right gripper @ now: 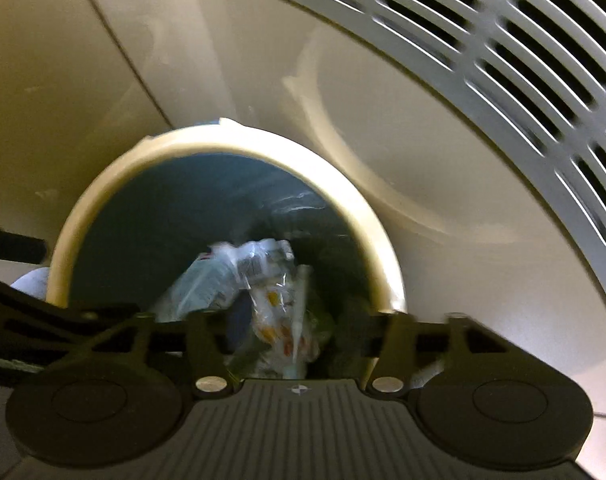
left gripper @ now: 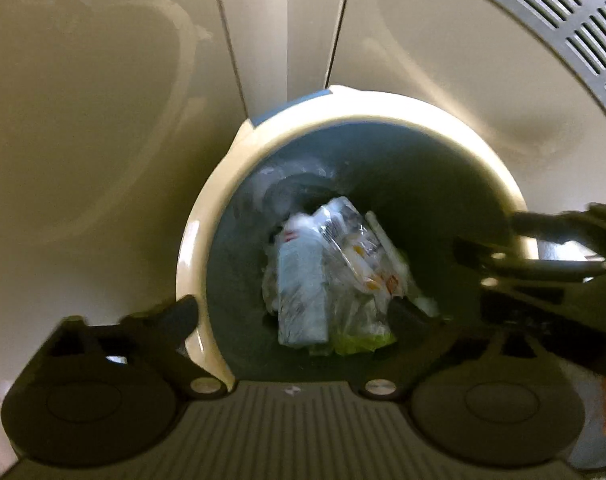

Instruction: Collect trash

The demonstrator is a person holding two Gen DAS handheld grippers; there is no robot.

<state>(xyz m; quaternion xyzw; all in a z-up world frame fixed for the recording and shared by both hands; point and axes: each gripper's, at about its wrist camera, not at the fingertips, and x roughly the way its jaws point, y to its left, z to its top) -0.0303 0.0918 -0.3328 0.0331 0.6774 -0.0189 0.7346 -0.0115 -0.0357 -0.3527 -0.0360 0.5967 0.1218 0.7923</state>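
From my left wrist view, my left hand-held gripper (left gripper: 295, 312) hangs with jaws wide apart and empty over the bin (left gripper: 207, 216); the trash (left gripper: 331, 272) lies straight below inside it, its long axis running away from me. From my right wrist view, my right hand-held gripper (right gripper: 299, 330), jaws apart and empty, sits over the near rim, the trash just ahead and below.

We see two matching black plastic tools. The left gripper (left gripper: 299, 308) has a grey ribbed plate, two round black discs and a silver screw (left gripper: 203, 385) at each hinge. The right gripper (right gripper: 299, 320) looks alike, with a small diamond mark (right gripper: 299, 390) on its plate; blur possibly hides finer detail.
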